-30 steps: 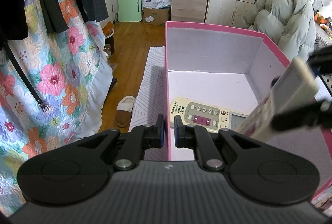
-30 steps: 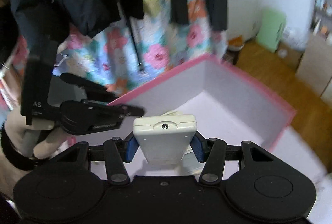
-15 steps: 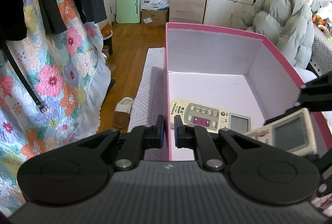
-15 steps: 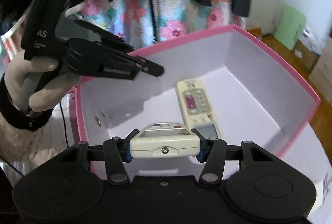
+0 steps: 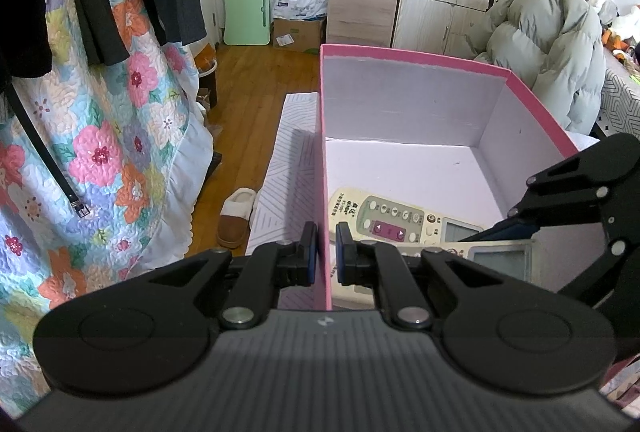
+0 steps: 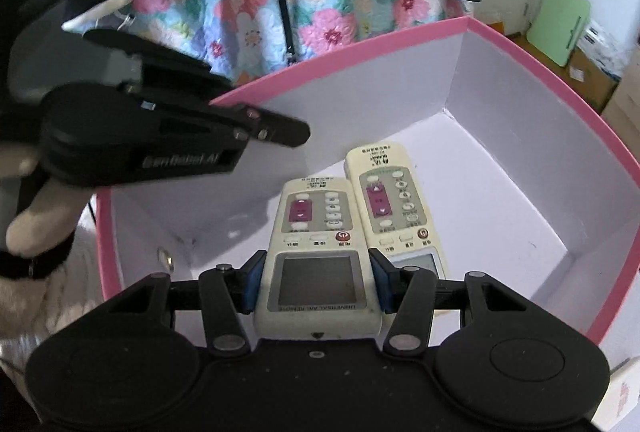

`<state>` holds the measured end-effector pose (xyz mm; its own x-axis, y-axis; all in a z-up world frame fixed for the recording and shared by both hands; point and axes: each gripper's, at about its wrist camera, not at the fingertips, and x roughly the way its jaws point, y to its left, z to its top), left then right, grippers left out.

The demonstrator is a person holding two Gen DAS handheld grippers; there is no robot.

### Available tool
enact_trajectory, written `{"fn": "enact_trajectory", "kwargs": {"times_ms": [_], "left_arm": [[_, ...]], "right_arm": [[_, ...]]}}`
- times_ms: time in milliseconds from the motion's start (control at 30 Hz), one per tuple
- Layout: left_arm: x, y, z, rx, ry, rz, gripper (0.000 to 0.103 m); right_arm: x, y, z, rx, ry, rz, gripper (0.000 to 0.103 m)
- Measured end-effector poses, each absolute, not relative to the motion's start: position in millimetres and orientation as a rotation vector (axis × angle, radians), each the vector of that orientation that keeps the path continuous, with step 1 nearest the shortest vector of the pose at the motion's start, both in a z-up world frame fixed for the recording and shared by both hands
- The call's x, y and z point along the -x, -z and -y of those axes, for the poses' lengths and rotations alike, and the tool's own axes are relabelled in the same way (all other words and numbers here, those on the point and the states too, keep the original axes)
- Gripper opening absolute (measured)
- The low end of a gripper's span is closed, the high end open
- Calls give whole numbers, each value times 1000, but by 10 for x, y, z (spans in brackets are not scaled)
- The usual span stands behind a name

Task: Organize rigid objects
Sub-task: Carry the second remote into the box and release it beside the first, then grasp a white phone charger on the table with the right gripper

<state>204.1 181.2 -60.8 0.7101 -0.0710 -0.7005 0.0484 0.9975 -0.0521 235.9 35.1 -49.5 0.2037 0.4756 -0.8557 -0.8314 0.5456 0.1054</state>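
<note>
Left wrist view: the left hand-held gripper is clamped on the near wall of the pink box, one blue pad outside the wall and one inside, with only the thin cardboard between them. On the pale lilac floor of the box lies a cream remote control, its buttons and small screen facing up, close to that near wall. A second remote comes in from the right, just in front of the first, carried by the right hand-held gripper, whose black linkage fills the right edge. Beyond the box there is a wooden floor, a floral quilt hanging on the left, a slipper and a padded grey-green jacket.

Right wrist view: the right hand-held gripper stands about half open, its blue pads pressed on both long sides of the second remote at its screen end. This remote hangs inside the pink box, parallel to and just beside the cream remote control on the floor of the box; whether the two touch, I cannot tell. At upper left the left hand-held gripper bites the rim of the box, with the person's hand behind it.
</note>
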Motion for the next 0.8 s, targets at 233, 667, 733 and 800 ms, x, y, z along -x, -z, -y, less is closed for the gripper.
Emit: {"fn": "enact_trajectory", "kwargs": {"times_ms": [233, 667, 733, 800], "left_arm": [[-2021, 588, -1779, 16, 64, -779, 8], [-2012, 575, -1749, 1, 62, -782, 8], [-2007, 577, -1747, -6, 62, -782, 8], [-2005, 577, -1743, -7, 60, -783, 8]], "right_arm": [[-2318, 2, 30, 410, -868, -924, 61], [-2045, -672, 1354, 314, -508, -1032, 62], [-2086, -508, 1566, 221, -460, -1119, 63], [-2161, -289, 1763, 123, -409, -1213, 63]]}}
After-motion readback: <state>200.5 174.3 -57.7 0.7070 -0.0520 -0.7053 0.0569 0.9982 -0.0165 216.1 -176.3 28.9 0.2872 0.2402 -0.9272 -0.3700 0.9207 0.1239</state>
